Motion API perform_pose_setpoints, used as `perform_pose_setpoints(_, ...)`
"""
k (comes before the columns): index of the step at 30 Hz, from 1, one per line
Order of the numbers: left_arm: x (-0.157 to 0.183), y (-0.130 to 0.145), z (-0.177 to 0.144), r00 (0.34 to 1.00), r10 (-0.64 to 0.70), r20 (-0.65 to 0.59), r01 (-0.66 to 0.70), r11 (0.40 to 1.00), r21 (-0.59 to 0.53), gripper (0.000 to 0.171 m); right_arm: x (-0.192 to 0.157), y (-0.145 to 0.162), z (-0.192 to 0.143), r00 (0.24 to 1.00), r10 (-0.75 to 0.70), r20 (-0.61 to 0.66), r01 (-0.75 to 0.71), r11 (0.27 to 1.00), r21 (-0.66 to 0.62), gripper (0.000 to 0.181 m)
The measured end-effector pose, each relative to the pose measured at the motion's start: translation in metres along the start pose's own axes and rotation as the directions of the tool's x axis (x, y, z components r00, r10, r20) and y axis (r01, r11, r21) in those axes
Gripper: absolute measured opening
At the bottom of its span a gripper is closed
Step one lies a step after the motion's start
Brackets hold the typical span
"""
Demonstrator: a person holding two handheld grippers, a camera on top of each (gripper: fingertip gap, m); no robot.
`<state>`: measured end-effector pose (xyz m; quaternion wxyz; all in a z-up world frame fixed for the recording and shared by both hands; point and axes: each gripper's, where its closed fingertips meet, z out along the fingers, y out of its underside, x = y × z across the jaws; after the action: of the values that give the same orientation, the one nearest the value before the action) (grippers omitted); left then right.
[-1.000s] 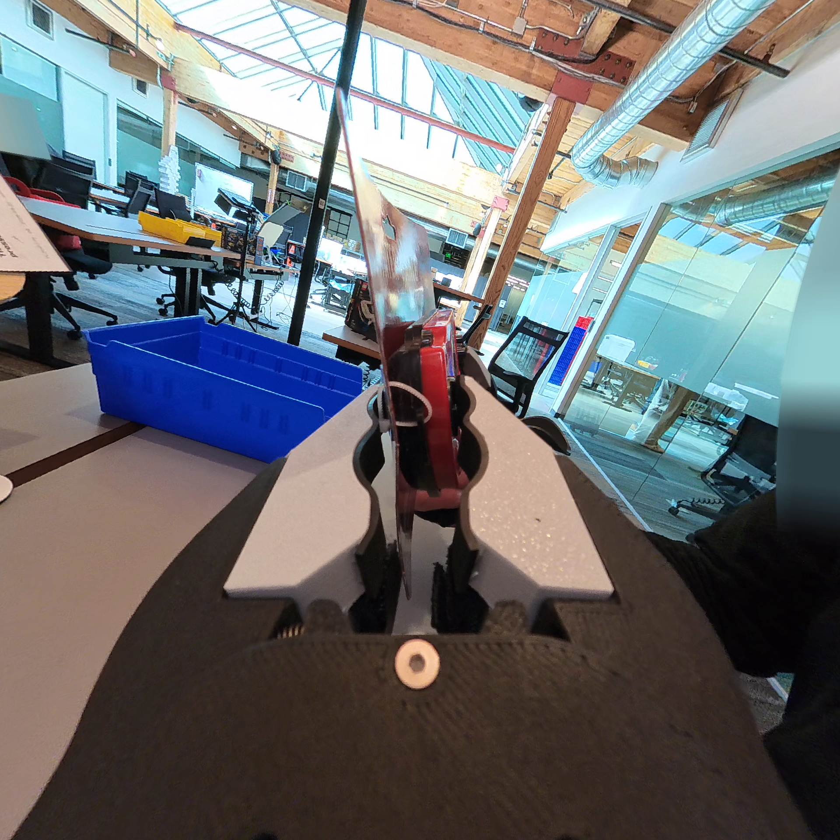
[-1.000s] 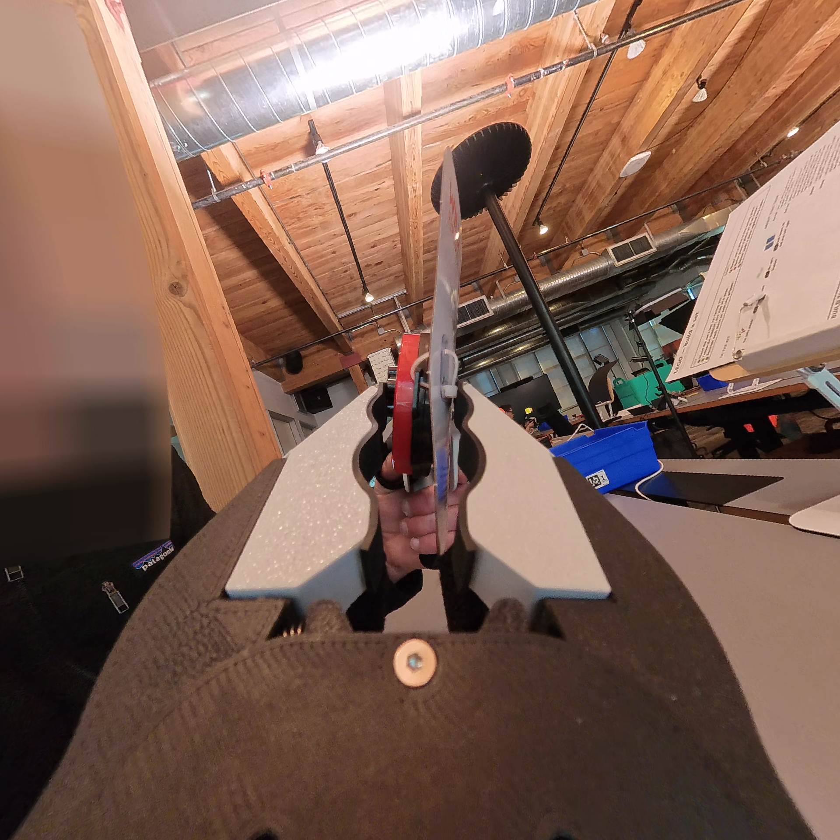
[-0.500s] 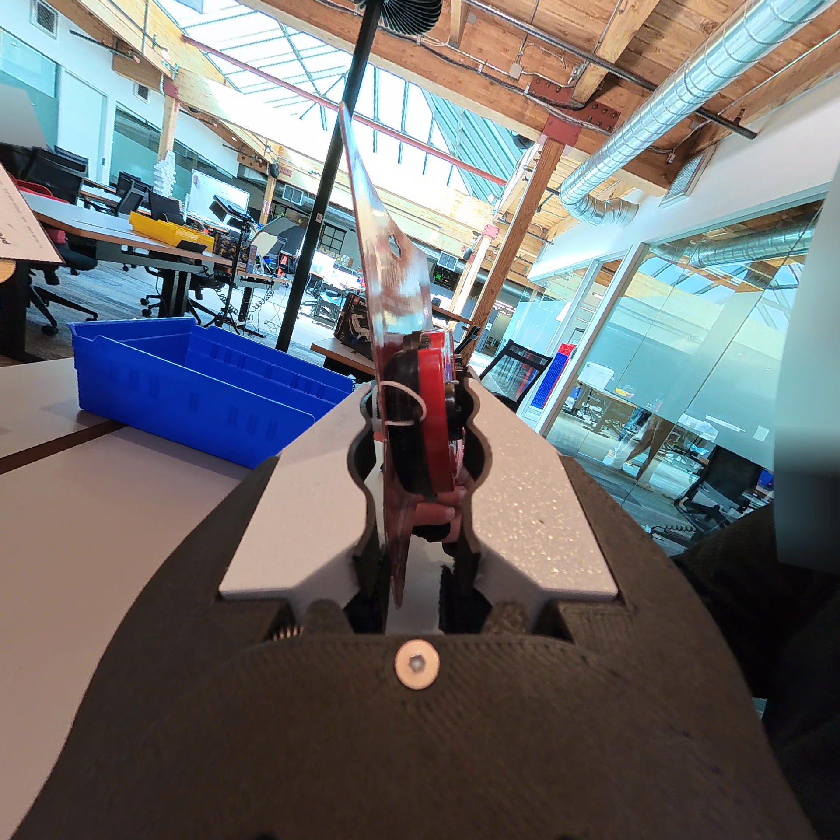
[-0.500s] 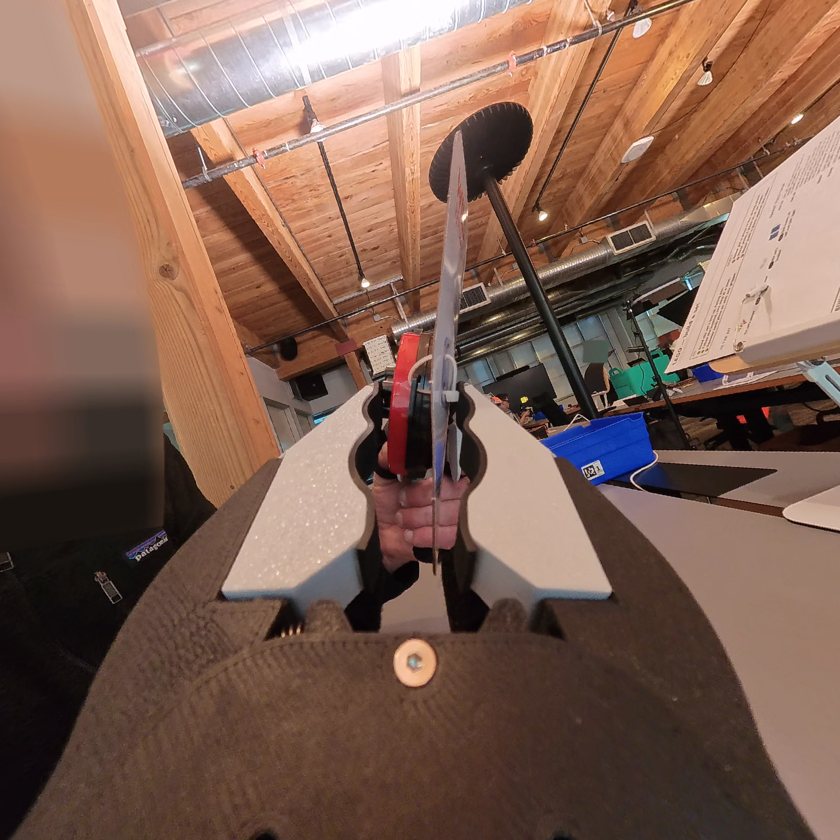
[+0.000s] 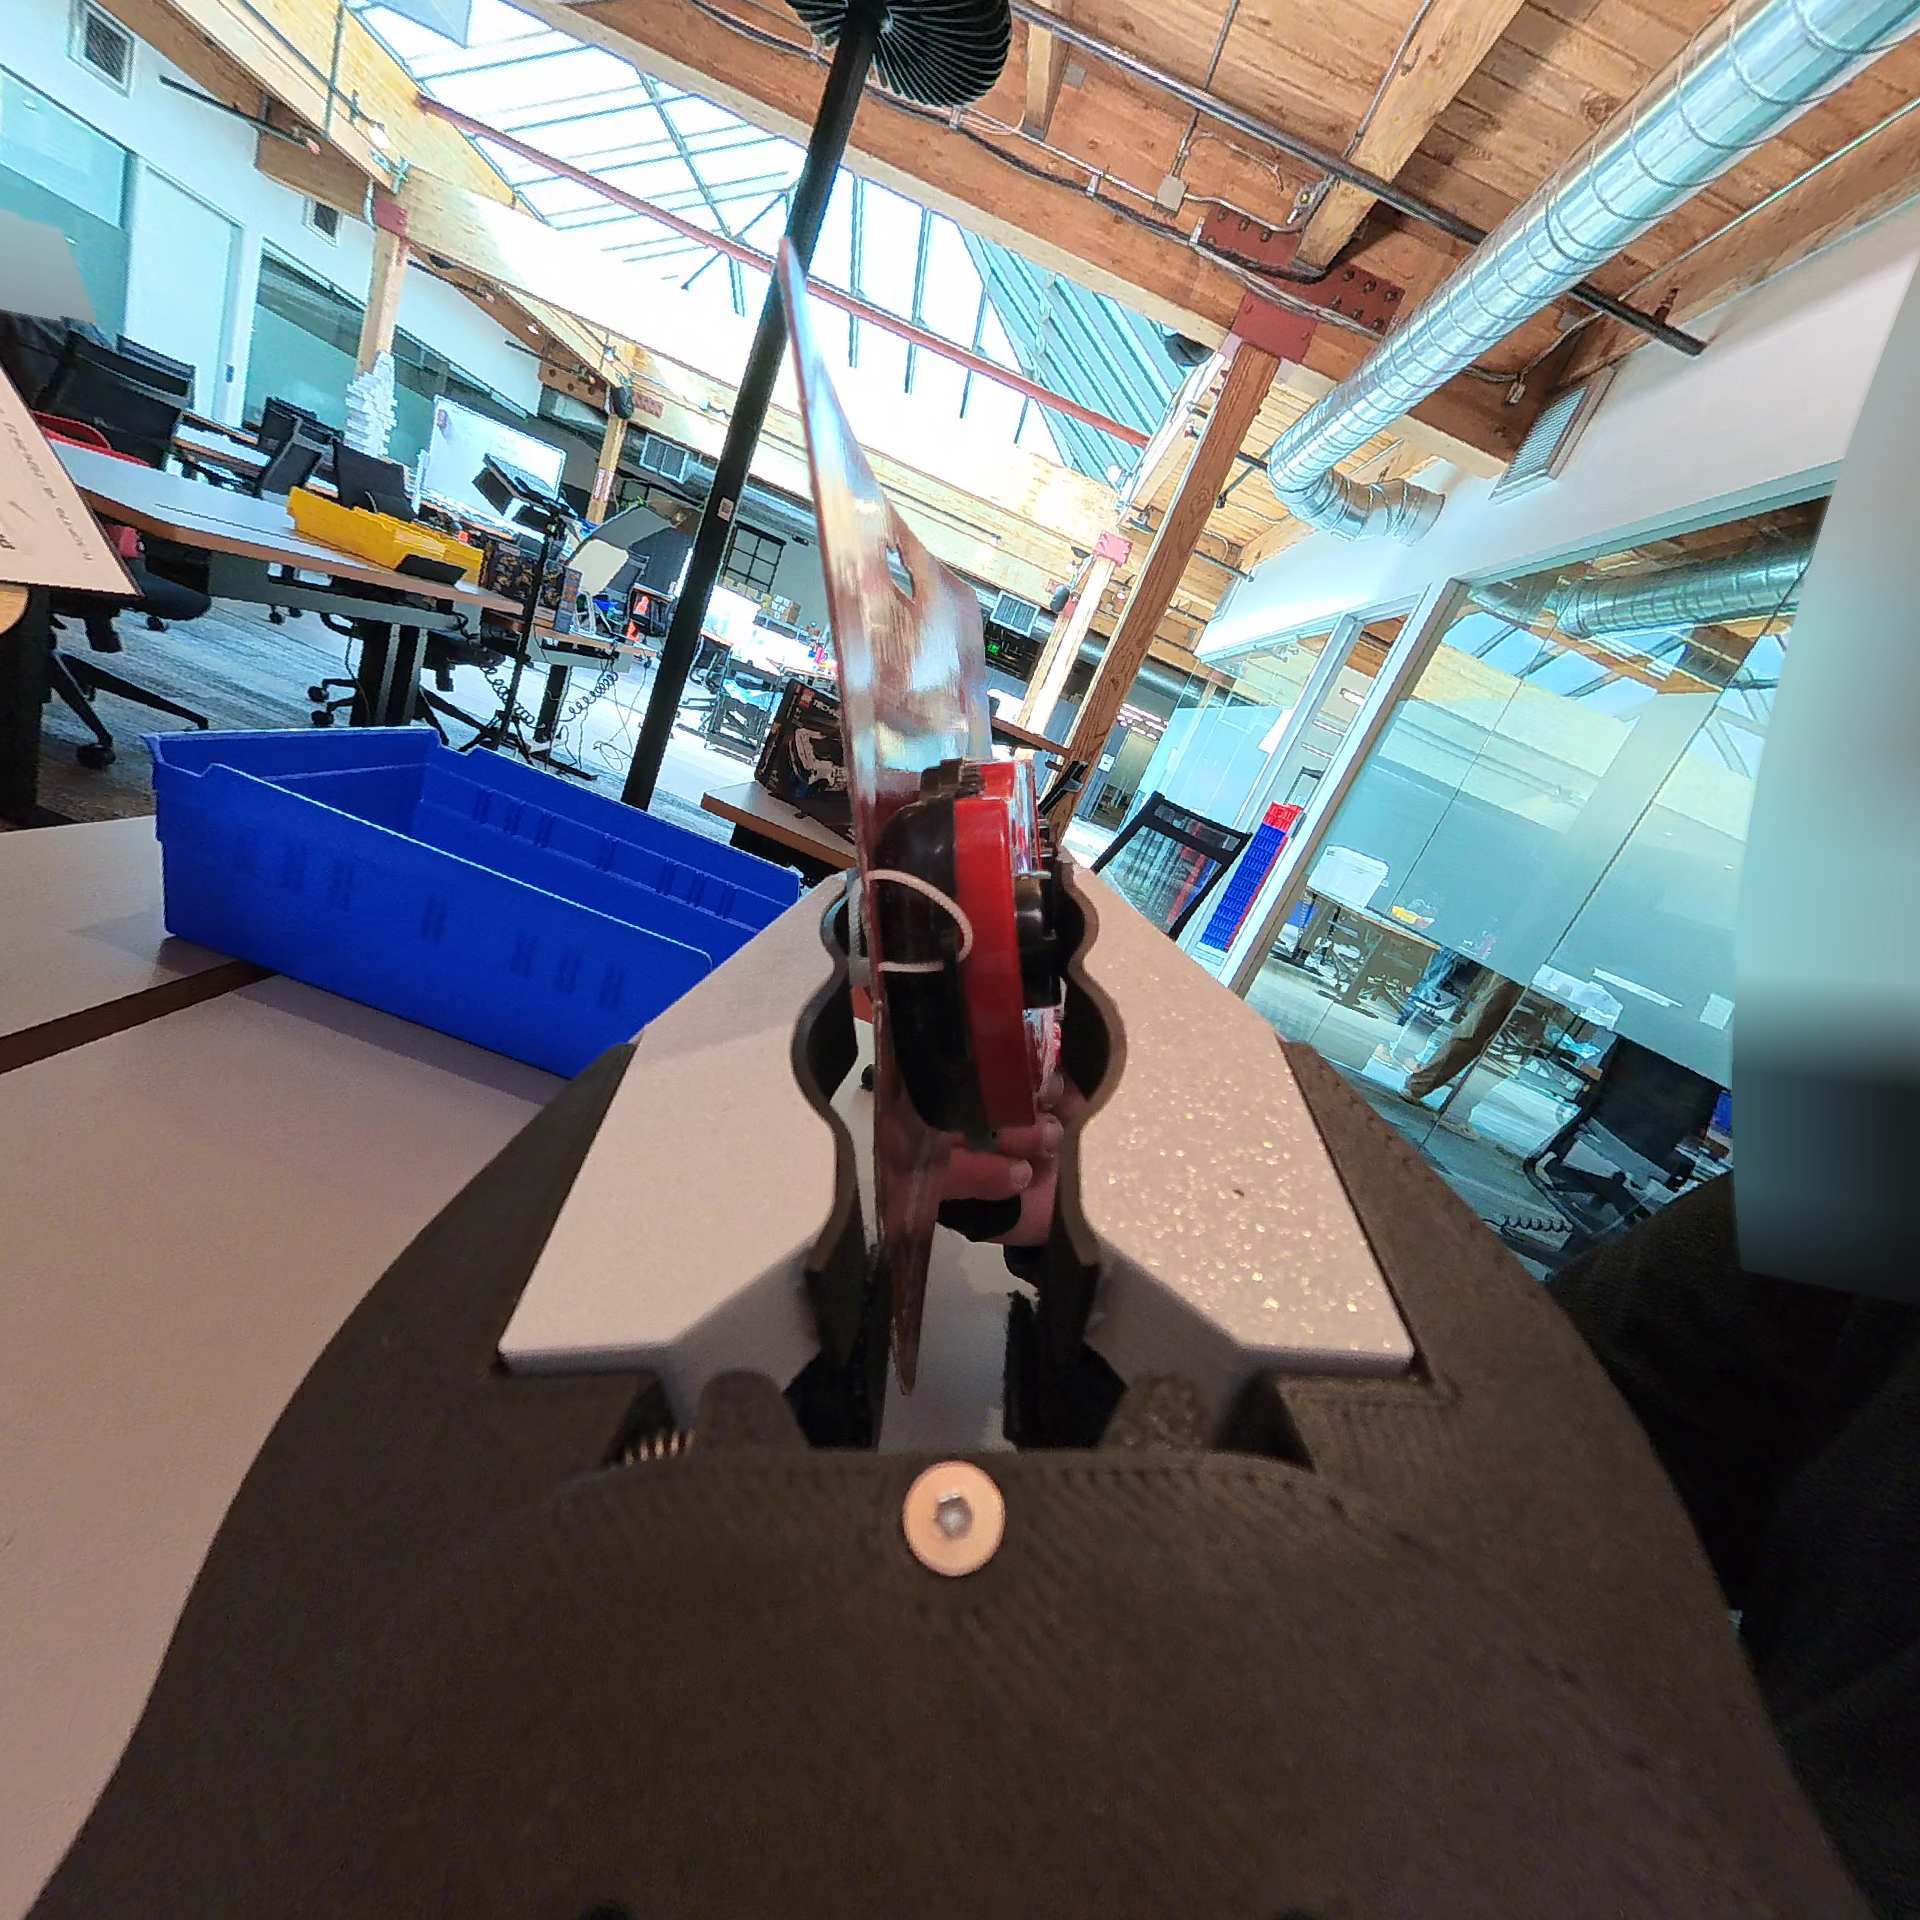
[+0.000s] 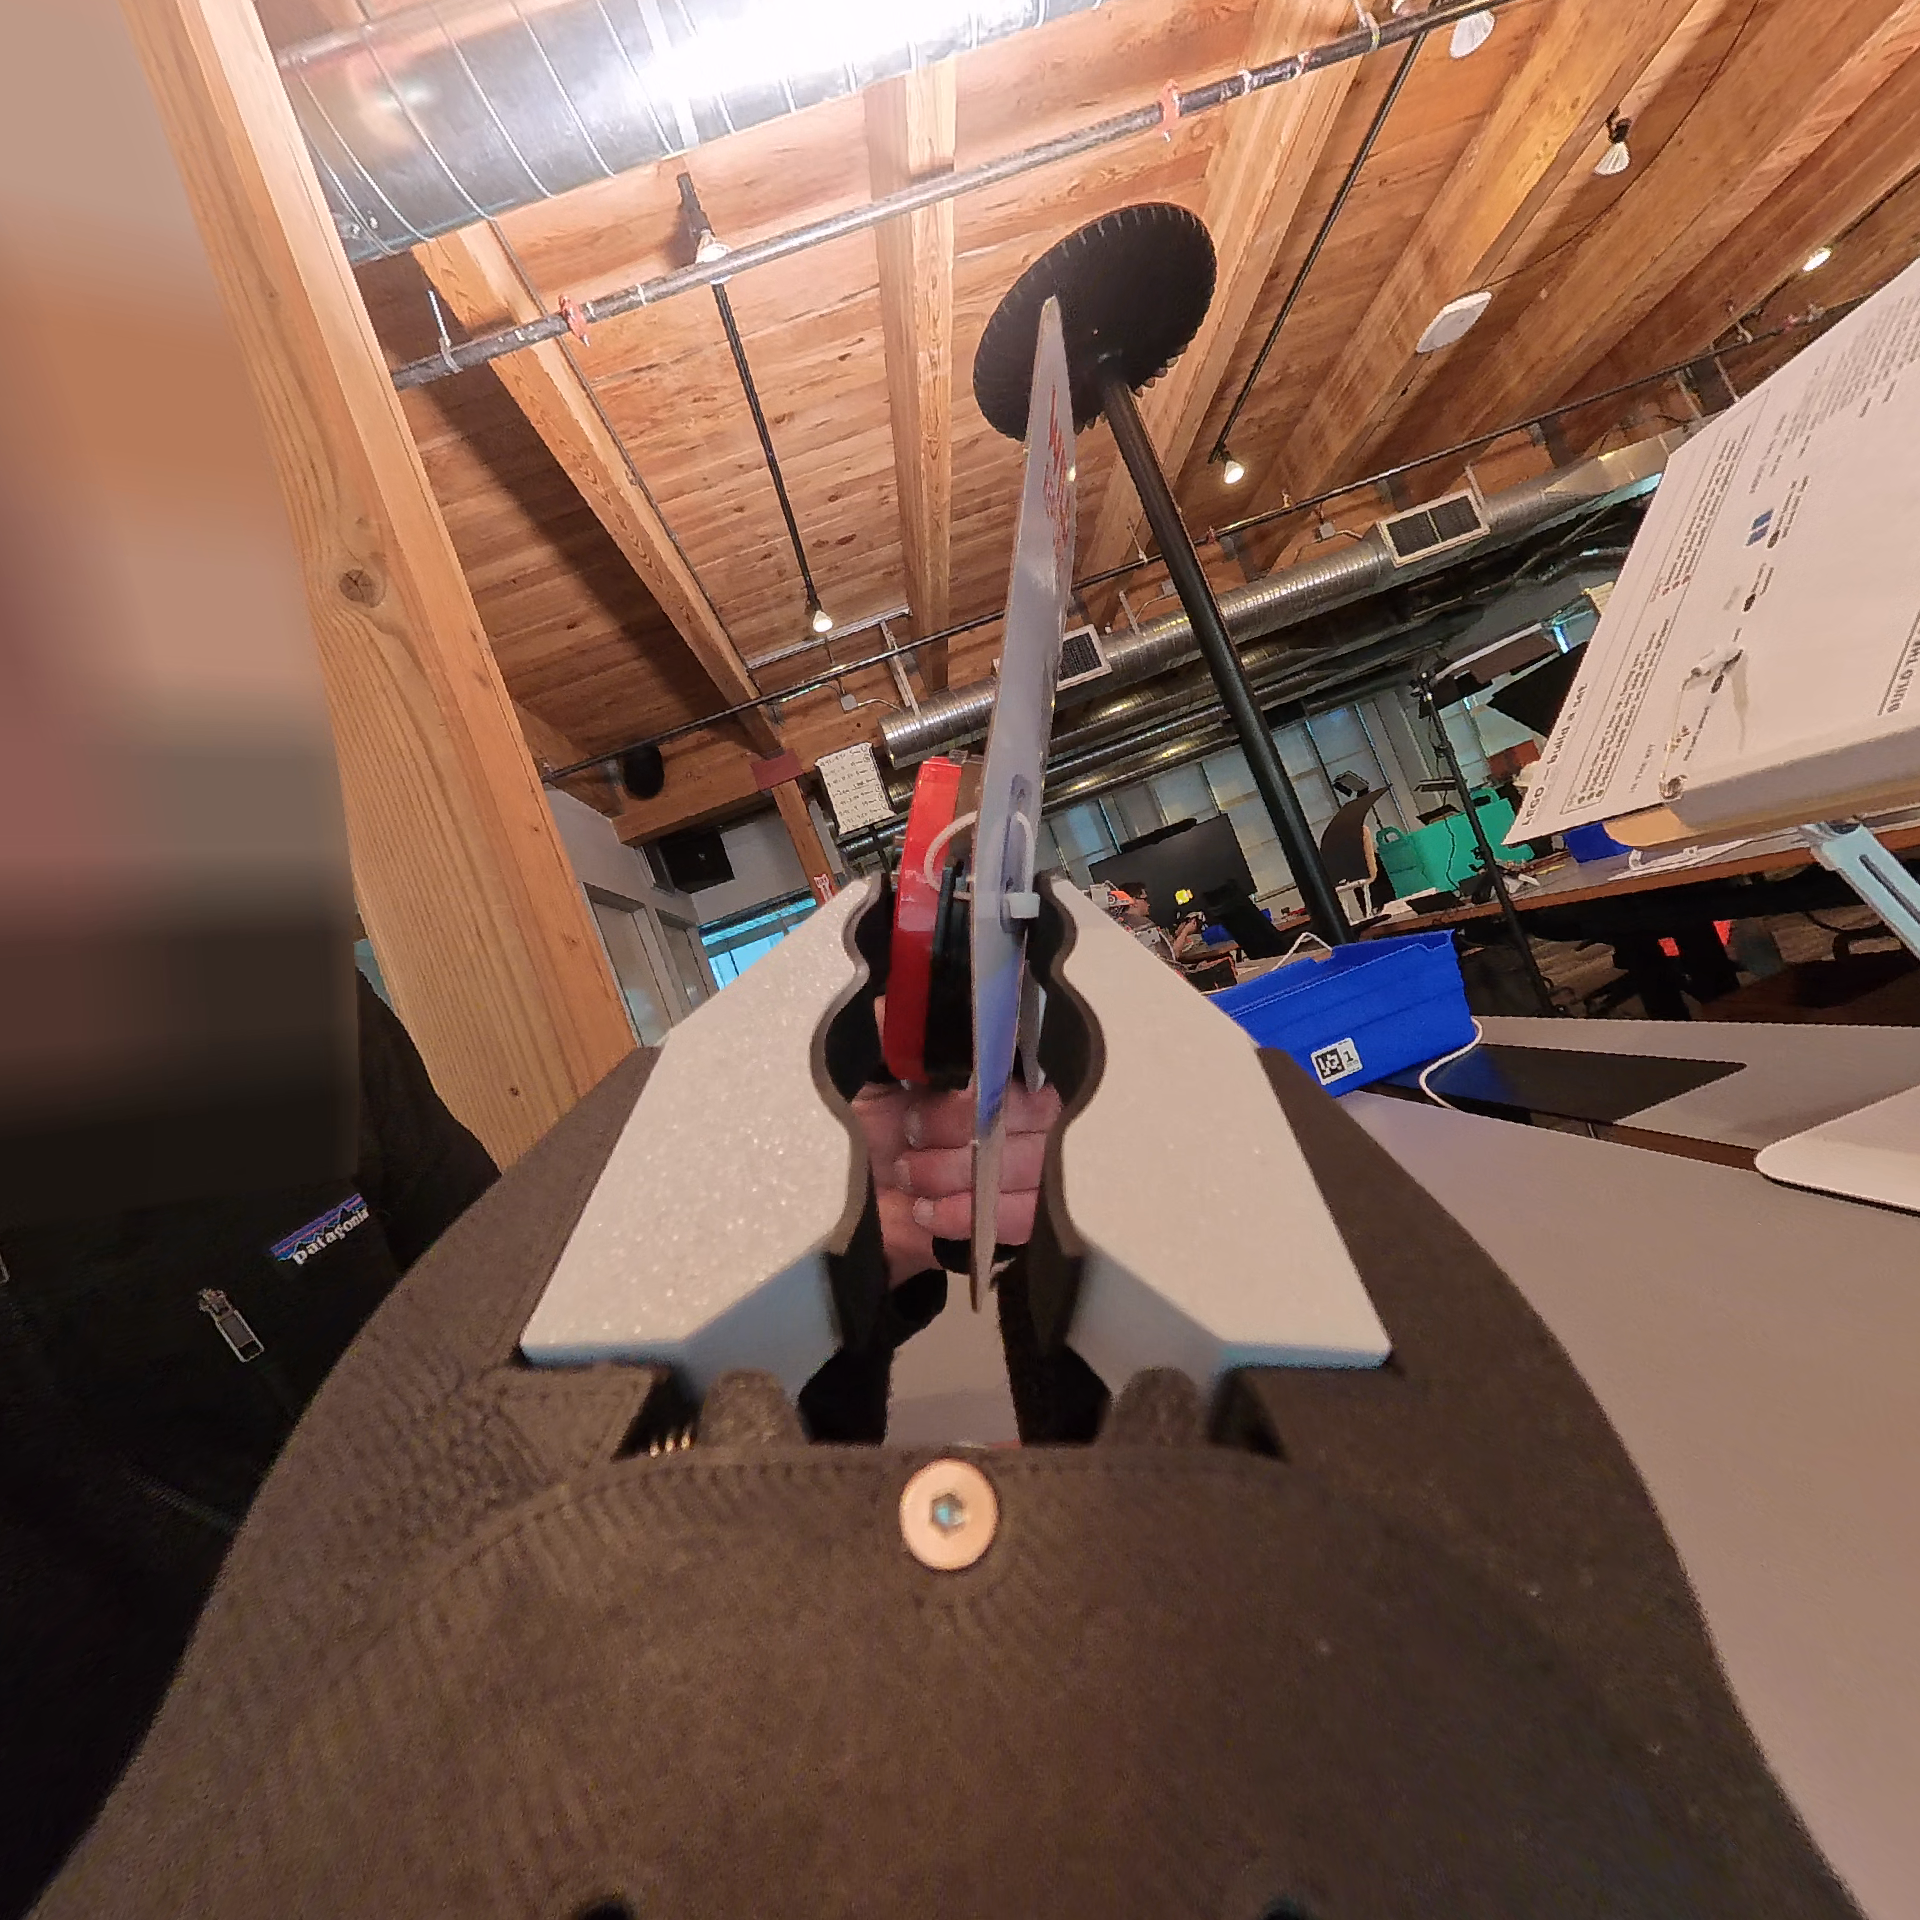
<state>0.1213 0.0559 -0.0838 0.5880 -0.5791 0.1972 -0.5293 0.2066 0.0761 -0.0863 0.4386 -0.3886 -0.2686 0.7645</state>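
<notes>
Both grippers hold one carded package upright between them, above a grey table (image 5: pixel 208 1195). It is a stiff backing card (image 5: pixel 894 623) with a red and black round item (image 5: pixel 977 956) zip-tied to it. My left gripper (image 5: pixel 956 935) is shut on it, card seen edge-on, glossy red face. My right gripper (image 6: pixel 961 914) is shut on it from the opposite side, where the card (image 6: pixel 1029 665) looks pale and the red item (image 6: pixel 920 935) sits left. A person's hand (image 6: pixel 935 1164) shows beyond the fingers.
A blue bin (image 5: pixel 416 862) stands on the table to the left, also in the right wrist view (image 6: pixel 1351 997). A black pole with a disc top (image 5: pixel 727 499) rises behind. A printed sheet on a stand (image 6: pixel 1766 623) is at right. A person in black (image 6: pixel 208 1299) is close.
Both grippers have tilted slightly upward with the package still held; the pole's disc top has come into the left wrist view. The grip has not changed.
</notes>
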Motion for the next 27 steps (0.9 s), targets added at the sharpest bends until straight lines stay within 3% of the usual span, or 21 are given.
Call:
perform_pose_setpoints(10,0.002,-0.002,0.000,1.000,0.014,0.003,-0.014,1.000,0.011,0.033,0.002,0.000,0.001,1.000,0.010,-0.018,-0.010,1.000,-0.001,0.026)
perform_pose_setpoints(22,0.001,-0.010,-0.003,0.999,0.021,0.027,-0.022,0.999,0.036,0.030,0.006,0.027,0.004,0.999,0.005,-0.043,-0.013,0.986,-0.168,0.039)
perform_pose_setpoints(27,0.002,-0.008,-0.001,0.997,0.059,0.055,-0.059,0.998,0.010,0.030,0.009,0.038,0.006,0.999,0.024,-0.043,-0.032,0.977,-0.211,0.033)
